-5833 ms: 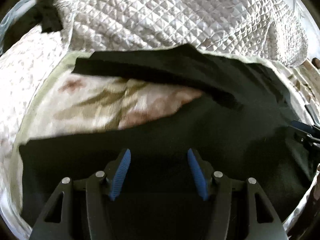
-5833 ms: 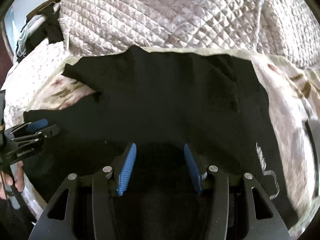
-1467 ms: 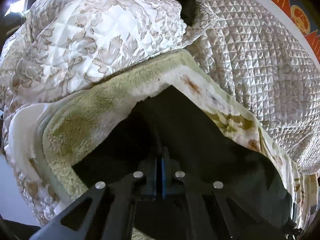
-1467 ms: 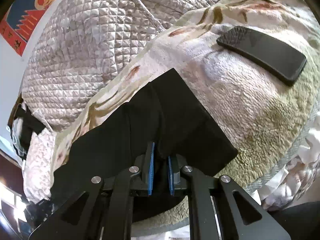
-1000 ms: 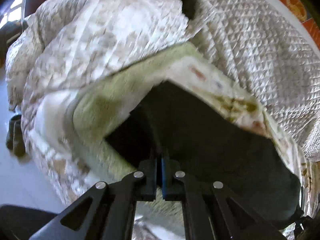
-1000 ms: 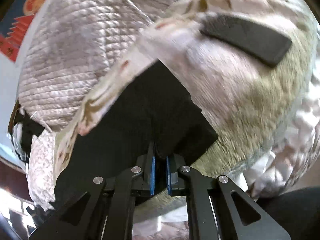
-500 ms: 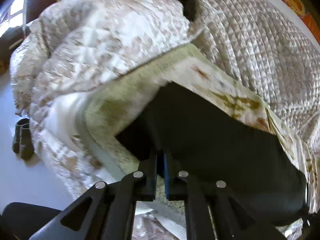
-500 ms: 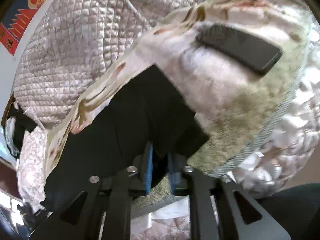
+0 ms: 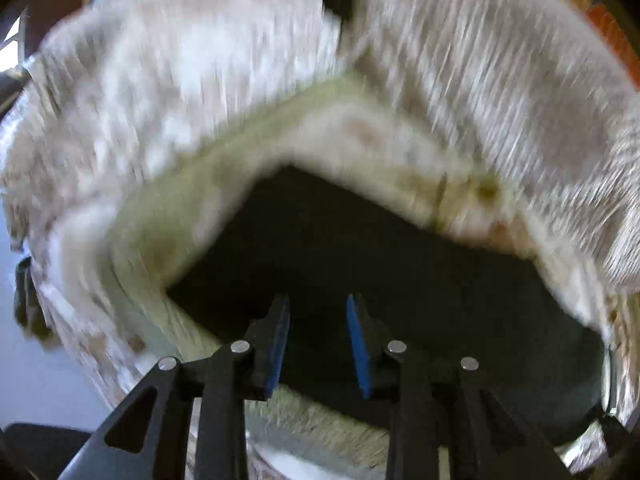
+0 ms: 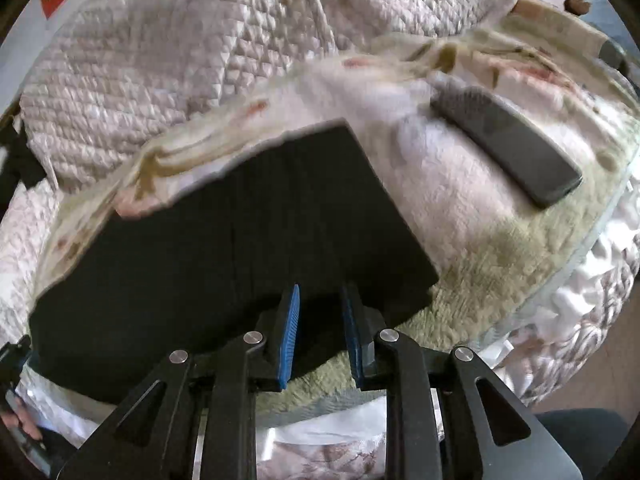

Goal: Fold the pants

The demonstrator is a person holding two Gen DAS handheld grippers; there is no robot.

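left gripper (image 9: pixel 318 312) tilted down, jaws just spread | right gripper (image 10: pixel 320 300) likewise (over pants (image 10: pixel 240 240))

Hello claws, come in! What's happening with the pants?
Both claws, left and right, just opened, empty. Black pants folded flat on fleece blanket. Phone alongside, clear.

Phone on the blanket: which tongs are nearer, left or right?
Right. The right tongs sit at the right-hand end of the folded black pants, with the phone just beyond that end. The left tongs are at the pants' opposite end; no phone shows in their view.
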